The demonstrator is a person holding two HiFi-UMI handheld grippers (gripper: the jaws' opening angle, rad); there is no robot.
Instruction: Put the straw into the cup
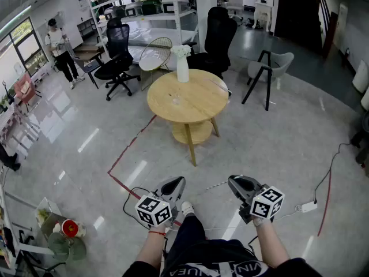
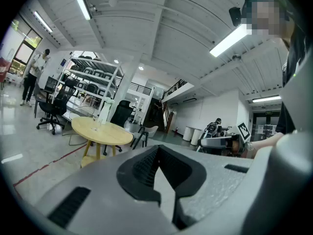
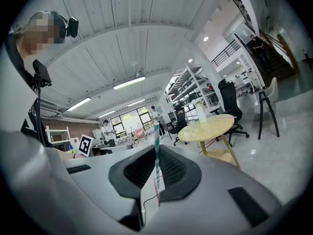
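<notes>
Betw. pinched R tongs [image 3: 156,153]: striped straw [image 3: 155,133]

Right gripper view: thin teal-and-white striped straw [image 3: 156,133] has its lower end lost between the right gripper [image 3: 157,148] jaws. In head view the small clear cup [image 1: 174,100], 9 o'clock on the round wooden table [image 1: 199,105], is too small to read contents. Both forearms [image 1: 151,248] are cut off at the 6 o'clock edge.

The left gripper [image 1: 174,183] and right gripper [image 1: 238,183] have smooth light-grey shells lined with black ribbed pads [image 2: 142,168]. Behind the jaws of each sits a cube [image 1: 153,210] of black-and-white square markers. Behind the left cube, a red cord [image 1: 157,232] circles the wrist. The short-sleeved top [image 1: 222,263] is black with white lettering.
</notes>
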